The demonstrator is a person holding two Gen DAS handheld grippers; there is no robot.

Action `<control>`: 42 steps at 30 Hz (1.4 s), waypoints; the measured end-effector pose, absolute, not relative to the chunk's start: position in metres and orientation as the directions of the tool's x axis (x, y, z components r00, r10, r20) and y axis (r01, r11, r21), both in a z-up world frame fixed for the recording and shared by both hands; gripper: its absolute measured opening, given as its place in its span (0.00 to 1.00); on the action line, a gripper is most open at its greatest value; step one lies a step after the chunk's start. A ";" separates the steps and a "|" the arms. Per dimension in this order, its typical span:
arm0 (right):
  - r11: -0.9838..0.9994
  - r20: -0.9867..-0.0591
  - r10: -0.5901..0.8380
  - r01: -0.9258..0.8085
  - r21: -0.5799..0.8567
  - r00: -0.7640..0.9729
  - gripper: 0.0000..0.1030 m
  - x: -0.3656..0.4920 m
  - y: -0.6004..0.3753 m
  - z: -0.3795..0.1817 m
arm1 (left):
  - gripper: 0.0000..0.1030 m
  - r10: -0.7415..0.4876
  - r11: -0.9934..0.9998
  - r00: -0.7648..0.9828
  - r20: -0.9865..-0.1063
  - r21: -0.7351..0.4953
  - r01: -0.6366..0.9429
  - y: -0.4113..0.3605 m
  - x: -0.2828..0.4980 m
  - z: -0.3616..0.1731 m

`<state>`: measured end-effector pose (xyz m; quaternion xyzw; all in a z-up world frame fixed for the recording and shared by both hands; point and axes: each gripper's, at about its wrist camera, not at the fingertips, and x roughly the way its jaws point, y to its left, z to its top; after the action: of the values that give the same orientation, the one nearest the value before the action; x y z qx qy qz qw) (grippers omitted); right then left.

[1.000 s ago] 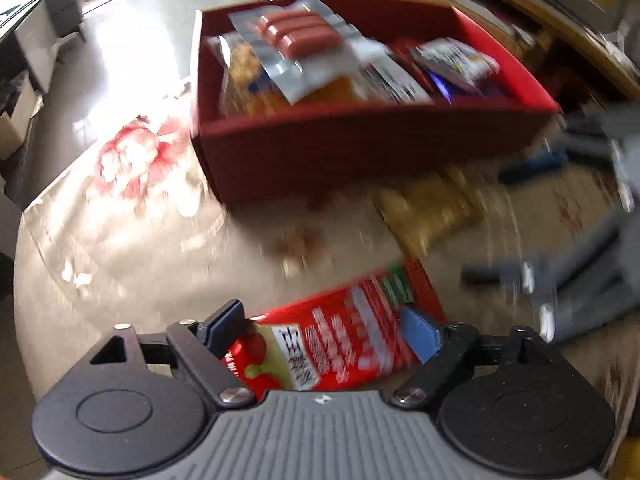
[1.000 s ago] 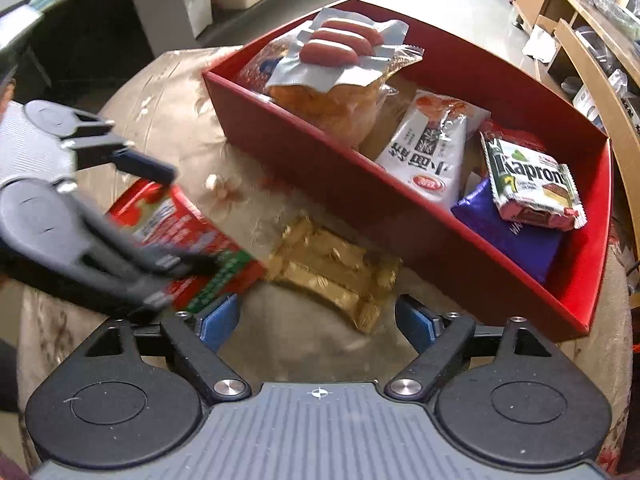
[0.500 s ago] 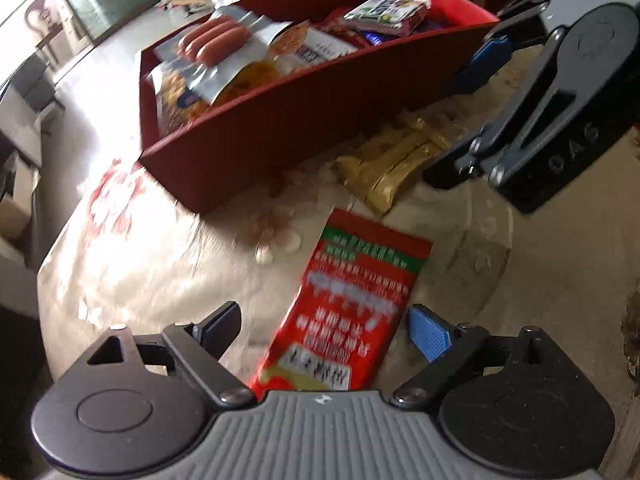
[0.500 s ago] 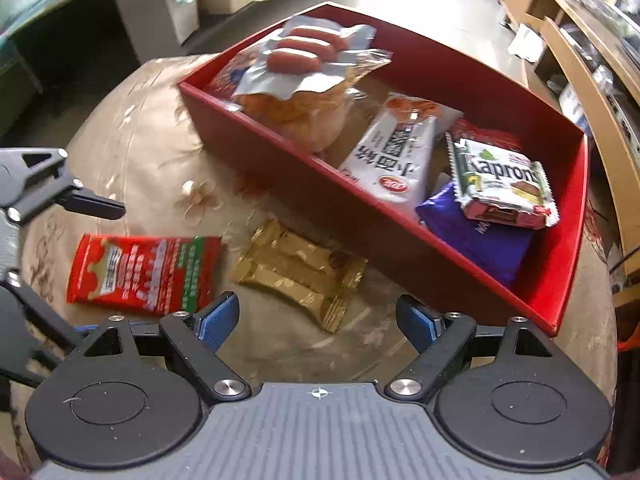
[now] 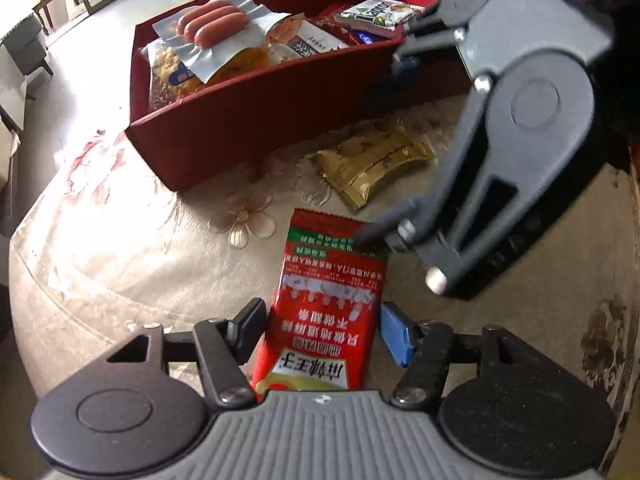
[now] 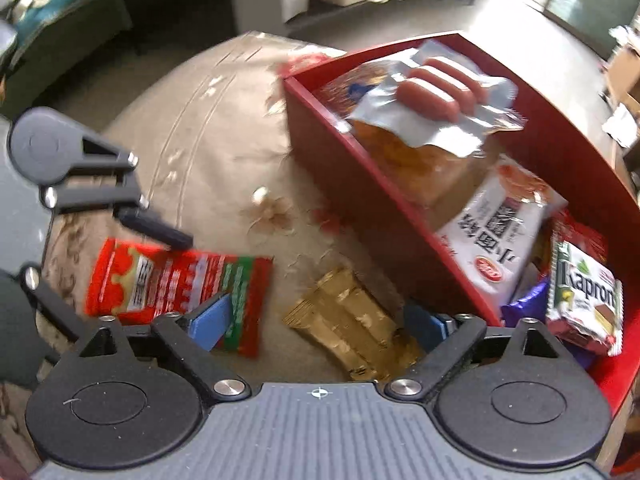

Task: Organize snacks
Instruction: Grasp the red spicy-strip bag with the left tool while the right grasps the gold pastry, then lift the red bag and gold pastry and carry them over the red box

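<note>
With both tools spread wide, the left tool (image 5: 320, 330) straddles the red snack packet (image 5: 330, 304) and the right tool (image 6: 320, 322) brackets the gold wafer packet (image 6: 352, 320) on the surface, so each likely needs to close, then lift toward the red box (image 6: 360, 184).

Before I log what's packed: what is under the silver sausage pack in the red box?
The silver sausage pack lies on a clear bag of orange snacks inside the red box; whatever lies beneath that bag is hidden.

Red box (image 5: 256, 120), red-and-green packet (image 5: 332, 300), gold wrapper (image 5: 376, 160), beige floral cloth (image 5: 140, 240)
</note>
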<state>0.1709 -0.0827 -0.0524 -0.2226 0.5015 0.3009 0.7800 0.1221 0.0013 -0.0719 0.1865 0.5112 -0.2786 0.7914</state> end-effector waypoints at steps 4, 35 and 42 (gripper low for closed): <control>0.710 -0.926 0.292 -0.703 0.042 0.240 0.96 0.153 -0.084 -0.061 | 0.59 -0.248 0.770 0.329 -0.911 0.021 0.638 0.007 0.111 -0.072; 0.927 -0.934 0.096 -0.374 -0.042 0.344 0.70 0.118 -0.110 -0.070 | 0.52 -0.184 0.848 0.347 -0.920 0.030 0.529 0.018 0.130 -0.072; 0.940 -0.931 0.086 -0.340 -0.042 0.353 0.55 0.093 -0.109 -0.065 | 0.50 -0.162 0.875 0.339 -0.927 0.024 0.484 0.019 0.123 -0.072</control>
<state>0.0935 -0.1093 -0.0655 -0.1143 0.5534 0.1307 0.8146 0.1232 0.0195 -0.0722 0.1495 0.5387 -0.2010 0.8044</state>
